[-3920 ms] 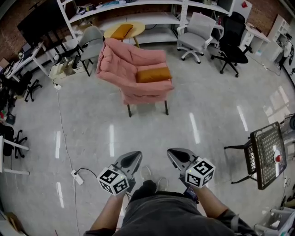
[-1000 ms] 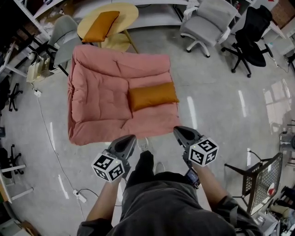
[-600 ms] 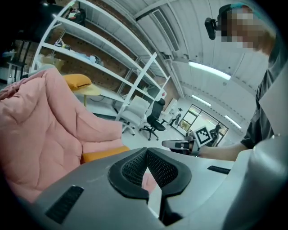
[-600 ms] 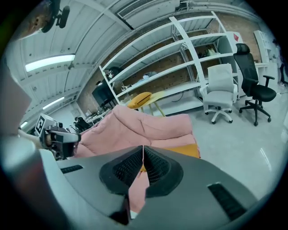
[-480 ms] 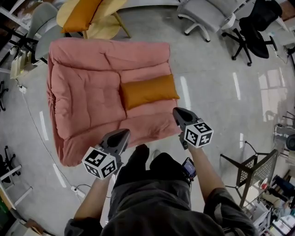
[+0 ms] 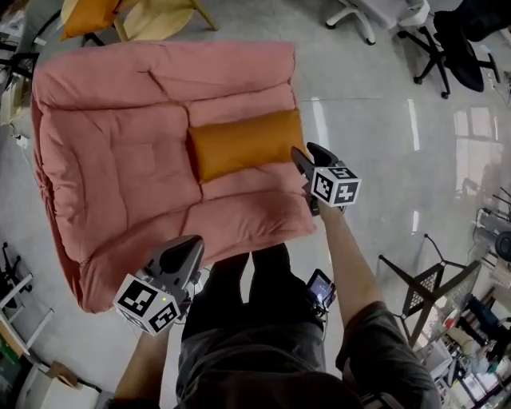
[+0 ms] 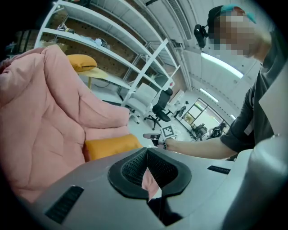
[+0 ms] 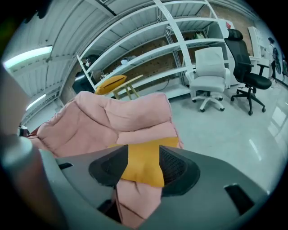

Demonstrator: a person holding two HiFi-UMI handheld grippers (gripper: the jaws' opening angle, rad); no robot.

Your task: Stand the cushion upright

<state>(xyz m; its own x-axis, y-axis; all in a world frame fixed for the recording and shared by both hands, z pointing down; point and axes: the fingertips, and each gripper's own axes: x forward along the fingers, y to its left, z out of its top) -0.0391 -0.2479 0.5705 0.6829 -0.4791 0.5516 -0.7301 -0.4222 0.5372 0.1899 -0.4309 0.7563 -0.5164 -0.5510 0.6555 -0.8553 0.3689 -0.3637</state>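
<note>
Head view: orange cushion lies flat, centre frame, on pink chair, grey floor around. The right gripper jaws have just been opening, the cushion showing between them; left gripper jaws closed.

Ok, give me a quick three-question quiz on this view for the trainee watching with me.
1. True or false: the orange cushion lies flat on the pink armchair.
2. The right gripper has its jaws: A) shut and empty; B) apart, with the cushion in line between them; C) clamped on a chair leg.
3. What lies on the round wooden table behind the armchair?
Key: 1 true. 2 B; they have just been opening, and the pads do not press the cushion. 3 A second orange cushion.
</note>
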